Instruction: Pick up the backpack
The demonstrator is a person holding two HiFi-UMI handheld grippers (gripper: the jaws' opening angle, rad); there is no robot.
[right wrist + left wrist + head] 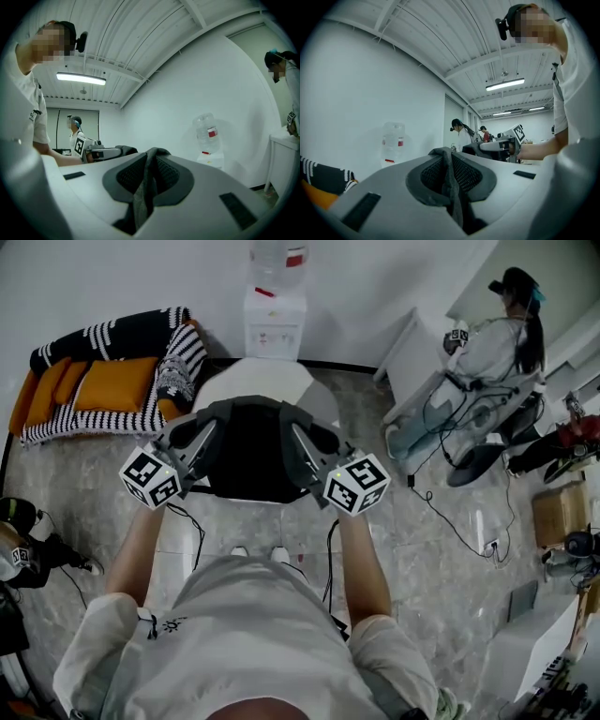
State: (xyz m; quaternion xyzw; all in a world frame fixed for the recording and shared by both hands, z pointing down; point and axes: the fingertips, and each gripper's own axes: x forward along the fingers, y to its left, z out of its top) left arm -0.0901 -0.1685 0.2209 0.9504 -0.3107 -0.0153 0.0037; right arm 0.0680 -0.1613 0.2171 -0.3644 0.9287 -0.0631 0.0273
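Backpack of black, soft-sided fabric (246, 460) hangs in front of me, stretched between the two tools, with a white, smooth tabletop (253, 381) showing past its far edge; I cannot tell whether its base rests on anything. My left hand-held gripper (204, 432) bites into the bag's upper left corner, and my right hand-held gripper (302, 435) into its upper right corner, both pointing level and angled towards each other. In the left gripper view the left hand-held gripper (451, 161) has its jaws nearly together, its dark, mesh-textured pads (433, 176) pressed on a fold of dark grey woven strap (452, 192) that rises between them and droops over the tips. The right gripper view shows the same: the right hand-held gripper (146, 164) is clamped on a crumpled band of that grey webbing (139, 199), its honeycomb-like rubber pads (129, 176) squeezing it from both sides. The jaw bodies are smooth, pale grey moulded plastic, and each tool carries a white cube with black square markers (150, 476) (356, 484). Beyond the bag stand a white boxy water dispenser with a clear bottle (275, 296) and a black-and-white striped sofa with orange cushions (103, 381), on a grey mottled stone floor (441, 568).
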